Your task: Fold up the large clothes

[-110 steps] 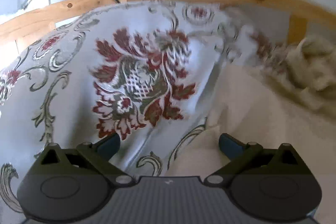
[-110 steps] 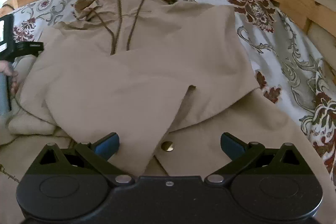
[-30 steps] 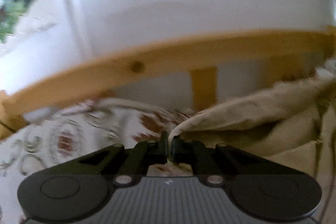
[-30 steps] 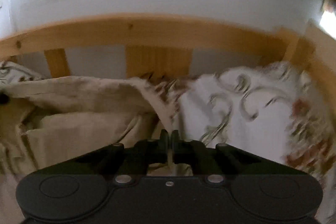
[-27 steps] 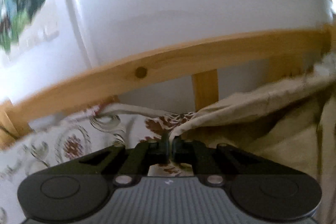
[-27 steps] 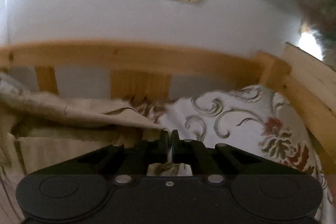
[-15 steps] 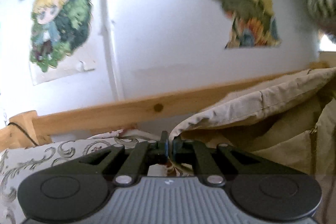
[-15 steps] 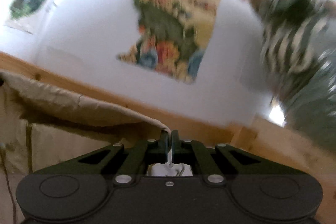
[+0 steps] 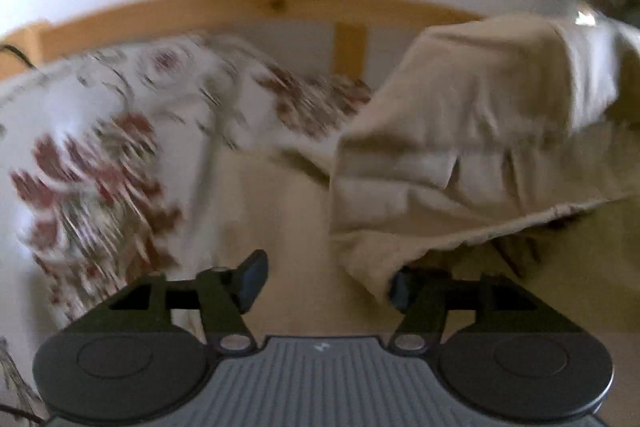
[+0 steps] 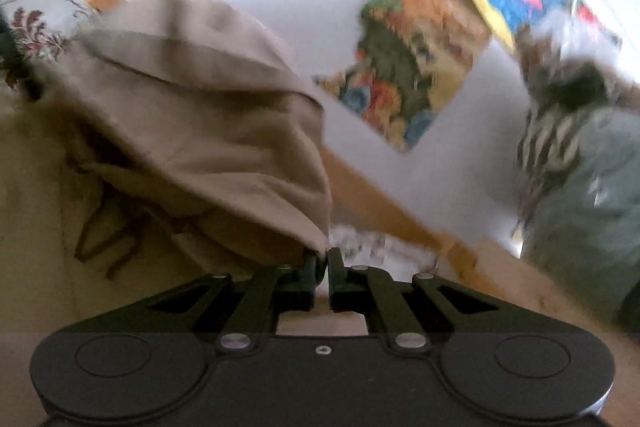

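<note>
Left gripper [image 9: 325, 283]: jaws standing wide apart, having just been opening, gripping nothing; the beige jacket [image 9: 472, 131] drooping over the right-hand jaw's tip, touching or merely covering it, impossible to say. Right gripper [image 10: 325, 269]: jaws nearly closed, just beginning to part, a slim gap showing, the jacket's edge [image 10: 224, 131] caught at the tips, apparently pinched. Jacket lying folded over itself on the bed, beside the patterned bedspread [image 9: 100, 163], under the wooden bed rail [image 9: 248, 7]. Everything blurring with motion; wall posters [image 10: 412, 67] smeared, jacket's far side cut off.
</note>
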Motion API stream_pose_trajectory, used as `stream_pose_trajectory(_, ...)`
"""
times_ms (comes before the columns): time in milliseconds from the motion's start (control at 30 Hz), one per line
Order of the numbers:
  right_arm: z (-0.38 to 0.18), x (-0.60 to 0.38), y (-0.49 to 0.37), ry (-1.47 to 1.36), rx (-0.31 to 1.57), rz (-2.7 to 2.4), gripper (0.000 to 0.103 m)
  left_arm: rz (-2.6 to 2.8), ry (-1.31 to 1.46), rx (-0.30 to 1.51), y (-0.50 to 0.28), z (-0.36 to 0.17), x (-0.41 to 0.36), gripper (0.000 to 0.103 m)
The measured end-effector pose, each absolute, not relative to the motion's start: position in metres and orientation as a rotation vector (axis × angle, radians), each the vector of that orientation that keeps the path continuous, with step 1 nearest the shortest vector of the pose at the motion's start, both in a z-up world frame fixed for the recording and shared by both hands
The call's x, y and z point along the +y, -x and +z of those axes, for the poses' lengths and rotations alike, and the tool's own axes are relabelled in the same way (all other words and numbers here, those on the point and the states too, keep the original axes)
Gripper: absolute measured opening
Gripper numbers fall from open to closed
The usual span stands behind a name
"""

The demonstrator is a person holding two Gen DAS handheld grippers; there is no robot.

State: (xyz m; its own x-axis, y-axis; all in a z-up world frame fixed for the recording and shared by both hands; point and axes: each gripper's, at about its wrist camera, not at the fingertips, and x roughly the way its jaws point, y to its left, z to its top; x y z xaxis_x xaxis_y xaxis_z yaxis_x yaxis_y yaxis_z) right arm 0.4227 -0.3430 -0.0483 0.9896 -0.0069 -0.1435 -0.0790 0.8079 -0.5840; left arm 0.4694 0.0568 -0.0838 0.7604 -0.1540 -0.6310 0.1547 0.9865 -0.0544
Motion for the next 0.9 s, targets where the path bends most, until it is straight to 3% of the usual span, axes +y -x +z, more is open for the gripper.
stream_pose_trajectory(133,-0.051,-0.350,-0.431,0.529,0.202,0.019,0.008,-0.297,-0.049,0.669,-0.435,-0.092,0.049,0.089)
stream_pose_trajectory(333,-0.060,-0.349,-0.436,0.469,0.257,0.004,0.010,-0.175,-0.209,0.592,-0.452,-0.104,0.004,0.086)
stream_pose_trajectory(433,-0.062,-0.349,-0.443,0.473,0.284,-0.028,0.022,-0.057,-0.298,0.537,-0.478,-0.101,-0.007,0.086)
stream_pose_trajectory(533,-0.069,-0.352,-0.446,0.495,0.331,-0.036,0.046,0.042,-0.439,0.533,-0.492,-0.107,-0.010,0.086)
stream_pose_trajectory(600,-0.076,-0.354,-0.441,0.546,0.335,-0.050,0.073,0.020,-0.476,0.550,-0.490,-0.111,-0.004,0.086)
stream_pose_trajectory(900,-0.101,-0.352,-0.395,0.892,0.326,0.128,0.095,-0.146,-0.413,0.663,-0.427,-0.114,0.034,0.090)
